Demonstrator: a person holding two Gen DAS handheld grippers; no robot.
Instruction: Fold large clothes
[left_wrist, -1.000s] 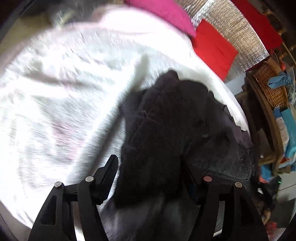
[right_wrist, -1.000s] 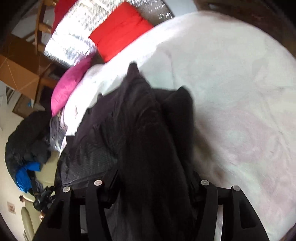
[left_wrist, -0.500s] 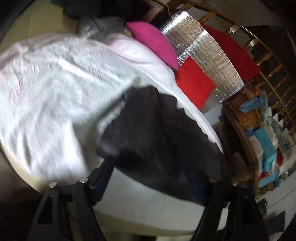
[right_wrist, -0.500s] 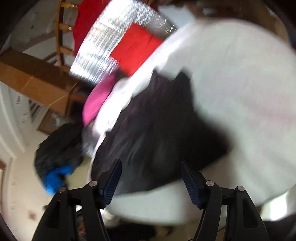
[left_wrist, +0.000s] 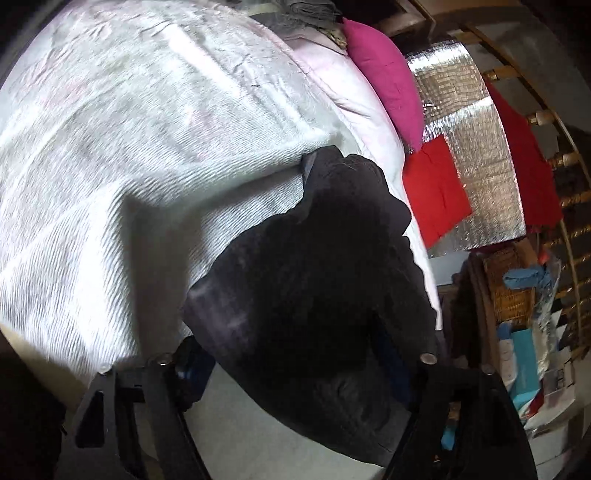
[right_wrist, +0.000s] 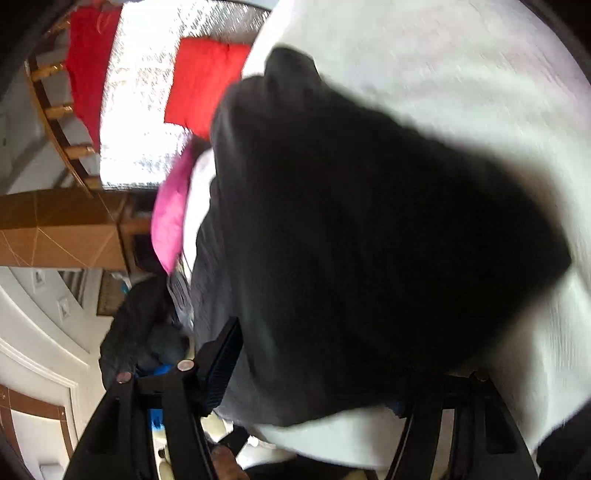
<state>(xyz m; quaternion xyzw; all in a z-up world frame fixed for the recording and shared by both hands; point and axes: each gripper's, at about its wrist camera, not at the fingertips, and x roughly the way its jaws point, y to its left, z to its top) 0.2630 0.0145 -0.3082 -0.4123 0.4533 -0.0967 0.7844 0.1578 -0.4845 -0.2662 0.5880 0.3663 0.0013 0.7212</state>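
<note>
Two pairs of jaws frame one dark, near-black, soft, thick-looking garment (left_wrist: 325, 280) that lies in a rumpled heap on the white ribbed bedspread (left_wrist: 110, 177) of the bed, close to the bed's near edge. In the left wrist view the heap fills the space between the left gripper (left_wrist: 295, 362) and runs up and away from it toward the magenta pillow (left_wrist: 388, 77) — its long axis lies roughly along the line the gripper points, not across it. The left jaws stand wide and are closing, with cloth between them; whether the pads press on it I cannot tell, since the fabric hides the inner faces. In the right wrist view the same garment bulges forward between the right gripper (right_wrist: 317, 365), whose jaws also stand wide; its left pad looks just clear of the cloth, the right pad is buried, so a grip cannot be confirmed. Both hands sit at the near end of the garment, about equally close — the coming fold, I judge, depends on carrying that near edge away along the long axis toward the far tip by the red cushion (right_wrist: 207, 96).
</note>
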